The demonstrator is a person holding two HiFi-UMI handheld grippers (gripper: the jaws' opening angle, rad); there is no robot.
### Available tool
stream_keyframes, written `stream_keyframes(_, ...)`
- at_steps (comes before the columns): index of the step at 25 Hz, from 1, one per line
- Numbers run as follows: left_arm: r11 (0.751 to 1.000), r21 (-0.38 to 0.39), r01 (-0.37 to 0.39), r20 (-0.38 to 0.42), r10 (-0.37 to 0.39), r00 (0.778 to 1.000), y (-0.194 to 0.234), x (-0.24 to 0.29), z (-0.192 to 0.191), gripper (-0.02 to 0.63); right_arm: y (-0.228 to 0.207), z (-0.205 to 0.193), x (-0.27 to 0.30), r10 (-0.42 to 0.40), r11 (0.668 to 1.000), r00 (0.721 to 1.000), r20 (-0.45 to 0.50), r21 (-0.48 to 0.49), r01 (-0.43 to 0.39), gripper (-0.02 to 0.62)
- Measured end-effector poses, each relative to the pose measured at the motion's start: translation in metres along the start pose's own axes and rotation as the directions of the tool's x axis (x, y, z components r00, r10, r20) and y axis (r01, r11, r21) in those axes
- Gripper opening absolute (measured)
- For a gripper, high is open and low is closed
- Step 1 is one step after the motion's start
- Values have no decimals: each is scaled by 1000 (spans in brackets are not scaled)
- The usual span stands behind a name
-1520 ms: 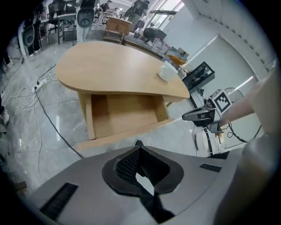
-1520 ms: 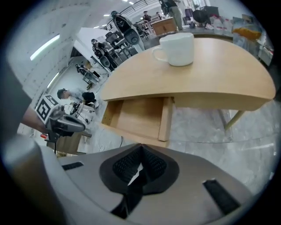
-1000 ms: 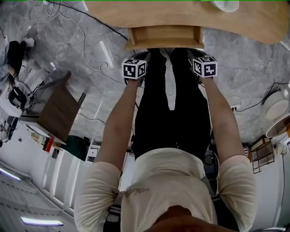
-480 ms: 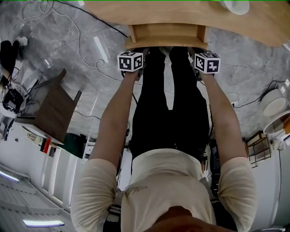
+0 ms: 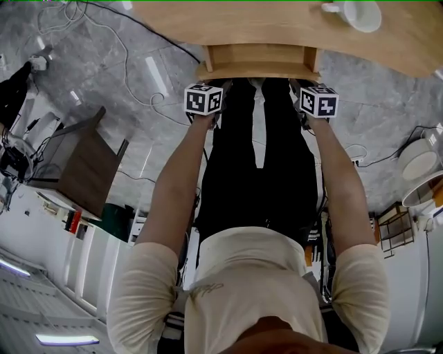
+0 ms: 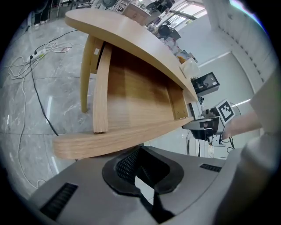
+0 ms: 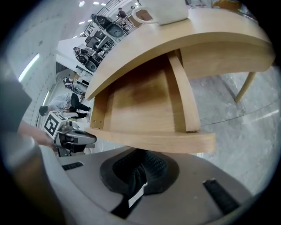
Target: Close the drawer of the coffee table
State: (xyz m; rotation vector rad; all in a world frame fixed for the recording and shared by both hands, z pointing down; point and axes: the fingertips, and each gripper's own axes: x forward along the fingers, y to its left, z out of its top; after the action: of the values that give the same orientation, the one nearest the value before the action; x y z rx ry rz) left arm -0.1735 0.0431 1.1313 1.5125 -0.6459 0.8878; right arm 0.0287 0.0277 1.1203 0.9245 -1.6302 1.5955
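Observation:
A light wooden coffee table (image 5: 228, 21) runs along the top of the head view. Its drawer (image 5: 257, 59) stands partly pulled out toward me. The drawer's curved front board (image 6: 118, 139) fills the left gripper view, with the bare inside (image 6: 140, 94) behind it. My left gripper (image 5: 205, 97) is at the front's left end and my right gripper (image 5: 317, 99) at its right end. Each is shut with nothing between its jaws, tips right up at the front board (image 7: 153, 141). I cannot see whether they touch it.
A white mug (image 5: 357, 14) sits on the tabletop at the right. Cables (image 5: 131, 62) trail over the grey marble floor at the left. A dark wooden side table (image 5: 86, 166) stands at the left, and round white objects (image 5: 419, 159) lie at the right.
Both grippers have moved up closer to the drawer's front board. The drawer sticks out about as far as before.

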Motion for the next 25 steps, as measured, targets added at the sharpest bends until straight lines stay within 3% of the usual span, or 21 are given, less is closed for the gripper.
stream_keyframes(14,999,-43,-32,8,32,999,-5,-9,23,5,5,22,-8,30,1000,999,-21,-3,-30,-6)
stream_keyframes(21,999,-27,-34,-64,32,997,-8,-9,20,5,3,23,-10,38,999,998,-51,16,-37,-6)
stream_keyframes(25,999,-10,-36,-56,35,998,-6,-11,26,5,5,30,-9,38,999,998,-58,20,-36,-6)
